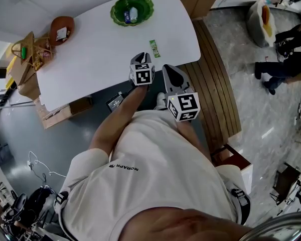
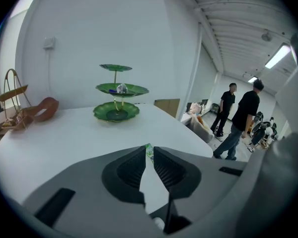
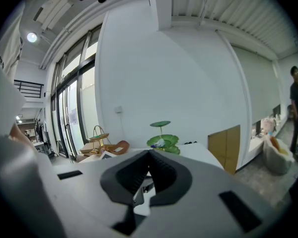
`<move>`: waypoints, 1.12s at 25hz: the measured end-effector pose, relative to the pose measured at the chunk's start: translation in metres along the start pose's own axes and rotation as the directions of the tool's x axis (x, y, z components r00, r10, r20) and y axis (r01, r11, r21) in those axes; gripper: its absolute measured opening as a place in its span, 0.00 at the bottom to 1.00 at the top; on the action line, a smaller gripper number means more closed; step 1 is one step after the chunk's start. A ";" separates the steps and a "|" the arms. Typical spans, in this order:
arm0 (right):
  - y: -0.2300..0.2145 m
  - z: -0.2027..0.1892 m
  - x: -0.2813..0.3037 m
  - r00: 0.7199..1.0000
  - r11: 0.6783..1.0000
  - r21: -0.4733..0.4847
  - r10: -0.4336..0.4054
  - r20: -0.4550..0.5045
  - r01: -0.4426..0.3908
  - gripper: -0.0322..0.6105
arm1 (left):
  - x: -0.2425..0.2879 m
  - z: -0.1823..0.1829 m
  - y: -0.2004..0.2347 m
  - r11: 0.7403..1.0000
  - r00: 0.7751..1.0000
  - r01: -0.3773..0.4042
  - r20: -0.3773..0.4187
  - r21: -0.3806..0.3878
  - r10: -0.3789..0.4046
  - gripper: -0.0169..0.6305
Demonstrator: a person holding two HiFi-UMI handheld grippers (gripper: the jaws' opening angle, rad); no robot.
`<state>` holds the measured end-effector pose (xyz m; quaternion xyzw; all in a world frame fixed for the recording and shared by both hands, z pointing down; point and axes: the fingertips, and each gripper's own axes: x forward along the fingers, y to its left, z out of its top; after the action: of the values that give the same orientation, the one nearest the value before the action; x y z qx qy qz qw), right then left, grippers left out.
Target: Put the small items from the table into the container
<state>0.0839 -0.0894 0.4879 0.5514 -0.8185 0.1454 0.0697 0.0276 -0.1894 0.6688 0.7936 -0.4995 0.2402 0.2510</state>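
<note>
On the white table (image 1: 100, 54), on the person's side of the green tiered stand (image 1: 149, 5), lies a small green packet (image 1: 154, 48). The left gripper (image 1: 142, 58) hovers just behind it, jaws a narrow slit apart (nothing between them). The right gripper (image 3: 149, 152), farther still from the stand, is pressed together, empty.

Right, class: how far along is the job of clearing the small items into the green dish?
Done: a few small items already lie in the green tiered dish. In hand: nothing; the left tool, slightly open, points at a green sachet; the right tool is shut, empty. Left: that sachet, on the table.
</note>
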 end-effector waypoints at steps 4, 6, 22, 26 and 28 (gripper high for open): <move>-0.016 -0.002 -0.006 1.000 1.000 0.007 -0.025 -0.007 0.025 0.06 | 0.016 -0.014 -0.013 1.000 0.999 0.021 -0.039 -0.018 -0.022 0.14; -0.024 -0.005 -0.009 0.999 0.999 0.013 -0.039 -0.012 0.039 0.06 | 0.022 -0.022 -0.017 0.999 0.998 0.023 -0.060 -0.024 -0.024 0.15; -0.070 -0.016 -0.028 0.996 0.996 0.028 -0.082 -0.046 0.083 0.06 | 0.071 -0.053 -0.047 0.999 0.987 -0.006 -0.159 -0.054 -0.003 0.22; -0.076 -0.016 -0.027 0.995 0.996 0.023 -0.083 -0.050 0.085 0.06 | 0.088 -0.058 -0.041 0.998 0.984 -0.038 -0.178 -0.056 0.027 0.23; -0.080 -0.017 -0.028 0.995 0.996 0.023 -0.086 -0.053 0.087 0.06 | 0.094 -0.063 -0.035 0.995 0.979 -0.074 -0.195 -0.066 0.059 0.24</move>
<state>0.1677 -0.0870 0.5095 0.5833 -0.7898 0.1668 0.0904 0.0873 -0.1993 0.7704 0.7398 -0.5076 0.3056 0.3187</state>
